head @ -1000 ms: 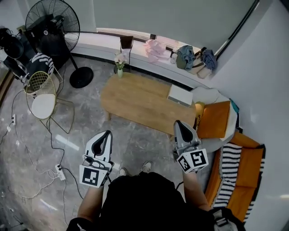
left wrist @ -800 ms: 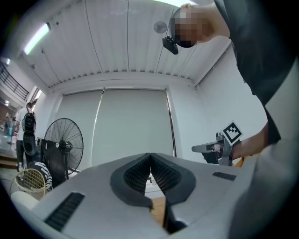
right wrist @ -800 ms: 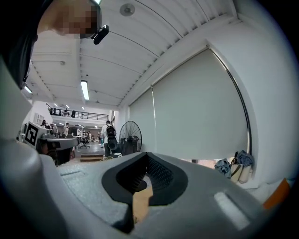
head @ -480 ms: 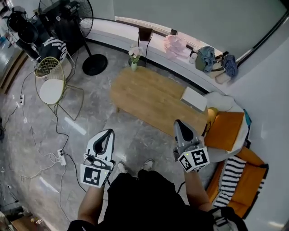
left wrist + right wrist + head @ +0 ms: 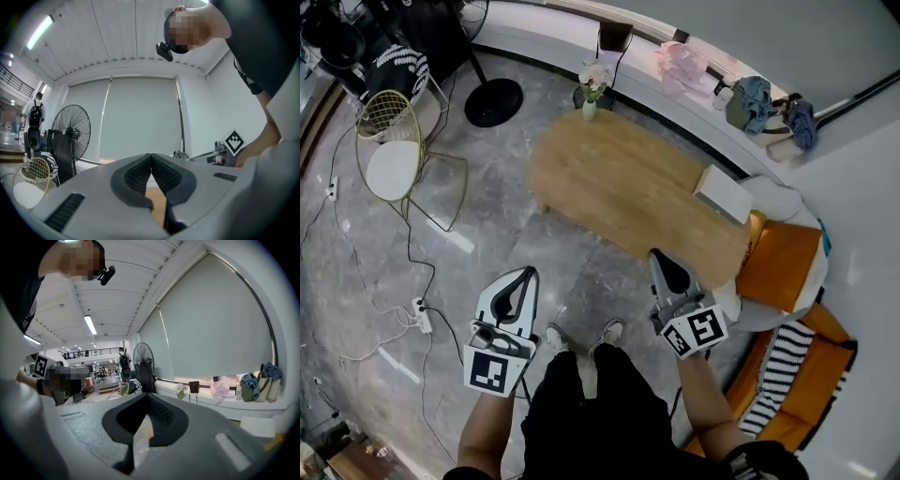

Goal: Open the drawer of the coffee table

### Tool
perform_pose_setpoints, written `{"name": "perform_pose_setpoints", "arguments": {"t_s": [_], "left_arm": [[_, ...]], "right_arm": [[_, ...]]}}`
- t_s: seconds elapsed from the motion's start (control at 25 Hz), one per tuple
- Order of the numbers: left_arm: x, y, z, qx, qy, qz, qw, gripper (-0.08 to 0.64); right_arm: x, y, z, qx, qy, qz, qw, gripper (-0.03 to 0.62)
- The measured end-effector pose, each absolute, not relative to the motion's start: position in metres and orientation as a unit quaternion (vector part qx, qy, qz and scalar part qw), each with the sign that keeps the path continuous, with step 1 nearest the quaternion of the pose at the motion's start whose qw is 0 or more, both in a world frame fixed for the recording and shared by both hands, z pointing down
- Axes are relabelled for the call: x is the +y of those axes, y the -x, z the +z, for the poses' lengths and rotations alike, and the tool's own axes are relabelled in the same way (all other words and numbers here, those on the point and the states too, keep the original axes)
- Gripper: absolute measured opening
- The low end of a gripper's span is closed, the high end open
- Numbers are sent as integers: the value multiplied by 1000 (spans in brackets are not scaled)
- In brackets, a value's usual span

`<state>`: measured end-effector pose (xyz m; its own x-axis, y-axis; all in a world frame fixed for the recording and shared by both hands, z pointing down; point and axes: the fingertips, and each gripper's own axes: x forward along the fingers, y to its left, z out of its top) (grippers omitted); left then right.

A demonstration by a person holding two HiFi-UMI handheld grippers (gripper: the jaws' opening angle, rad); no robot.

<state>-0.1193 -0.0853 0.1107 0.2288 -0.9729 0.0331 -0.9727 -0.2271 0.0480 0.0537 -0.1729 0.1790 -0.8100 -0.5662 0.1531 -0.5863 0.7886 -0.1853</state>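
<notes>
The coffee table (image 5: 628, 187), one oval wooden surface, stands on the grey marble floor (image 5: 506, 244) straight ahead of the person; its drawer can't be made out from above. One flat white box (image 5: 724, 194) lies at the right end of the surface. One small vase of flowers (image 5: 591, 101) is at its far left end, though whether it stands on the wood or just beyond it is unclear.

There are two claws, one in each hand. The left claw (image 5: 525, 274) hangs over bare floor, well apart from the table, its jaws pressed together at the tips with nothing between them. The right claw (image 5: 661, 255) points at the table's near edge; its jaws are also closed tight and empty, and contact with the wood cannot be judged.

Two shoes (image 5: 555, 337) show between the claws. One wire chair (image 5: 394, 164) and one fan base (image 5: 494, 101) sit off to the left, with one orange cushion (image 5: 780, 267) to the right
</notes>
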Motion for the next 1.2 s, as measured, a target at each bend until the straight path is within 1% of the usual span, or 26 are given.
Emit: {"name": "perform_pose_setpoints", "arguments": {"t_s": [0.28, 0.36, 0.56, 0.72, 0.88, 1.04, 1.2], "left_arm": [[-107, 144, 218, -602, -797, -4, 49, 8], [-113, 147, 249, -604, -795, -17, 57, 8], [-119, 135, 328, -596, -801, -32, 56, 8], [-130, 133, 399, -589, -807, -28, 43, 8], [-133, 136, 470, -575, -818, 5, 25, 8], [-137, 141, 537, -558, -829, 42, 5, 8], [-153, 145, 590, -549, -835, 24, -16, 8]], "right_arm": [[-158, 7, 301, -954, -256, 148, 43, 6], [-157, 21, 341, -957, -239, 156, 49, 20], [-152, 29, 437, -958, -221, 178, 50, 28], [-156, 34, 517, -962, -205, 170, 59, 49], [-173, 44, 593, -966, -204, 145, 61, 75], [-188, 59, 656, -971, -191, 140, 43, 109], [-206, 71, 713, -970, -189, 149, 21, 181]]}}
